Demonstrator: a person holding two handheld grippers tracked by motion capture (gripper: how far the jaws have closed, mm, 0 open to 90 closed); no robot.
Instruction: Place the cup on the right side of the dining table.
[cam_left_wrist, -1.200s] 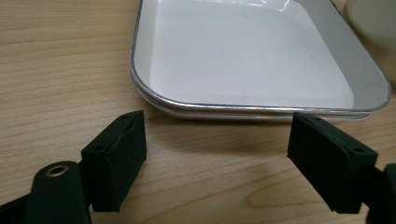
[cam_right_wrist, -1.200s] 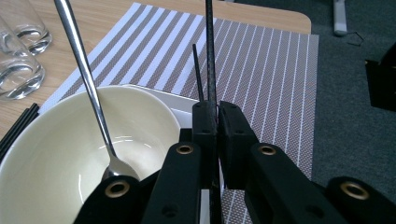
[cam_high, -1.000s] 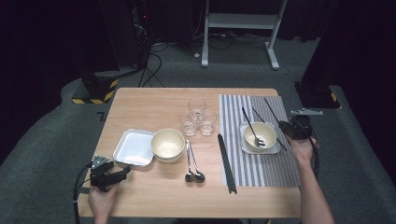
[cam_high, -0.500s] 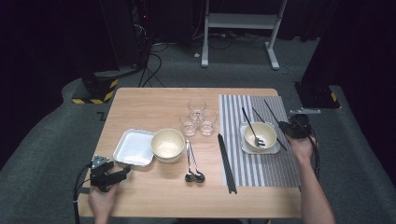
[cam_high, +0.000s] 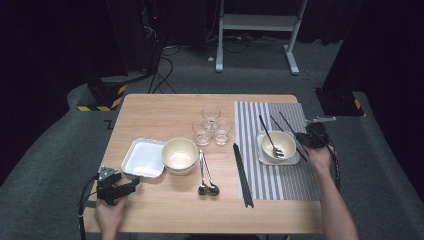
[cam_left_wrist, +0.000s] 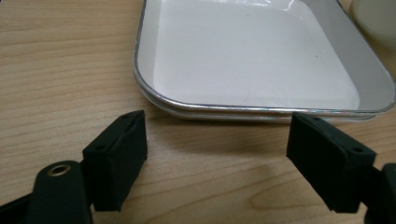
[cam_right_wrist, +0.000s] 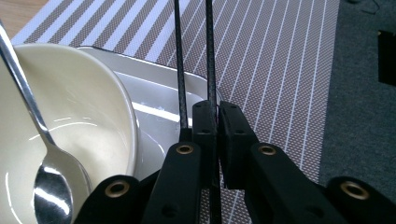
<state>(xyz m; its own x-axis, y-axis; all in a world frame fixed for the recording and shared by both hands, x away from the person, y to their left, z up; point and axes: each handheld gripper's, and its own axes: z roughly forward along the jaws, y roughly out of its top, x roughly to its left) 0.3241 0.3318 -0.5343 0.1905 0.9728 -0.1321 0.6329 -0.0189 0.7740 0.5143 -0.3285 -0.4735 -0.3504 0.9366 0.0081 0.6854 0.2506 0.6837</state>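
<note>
my right claw was closed tight on one thin black chopstick, pinched between the two pads; a second black chopstick ran just beside the left pad, and i could not tell whether it was gripped as well. both sticks pointed away from the claw over the striped placemat. in the high view i saw the right claw just right of the cream bowl, with the chopsticks slanting up and to the left across the placemat. the bowl stood on a small white square plate and held a metal spoon, bowl end down, handle leaning on the rim.

my left claw stood wide open and held nothing, its pads low over the wooden surface, just short of the near rim of a white rectangular tray. in the high view the left claw sat near the front left corner of the surface, pointing toward the tray.

also on the surface: a second cream bowl touching the tray's right side, two spoons side by side, three clear glasses clustered together, and another pair of black chopsticks lying along the placemat's left edge.
</note>
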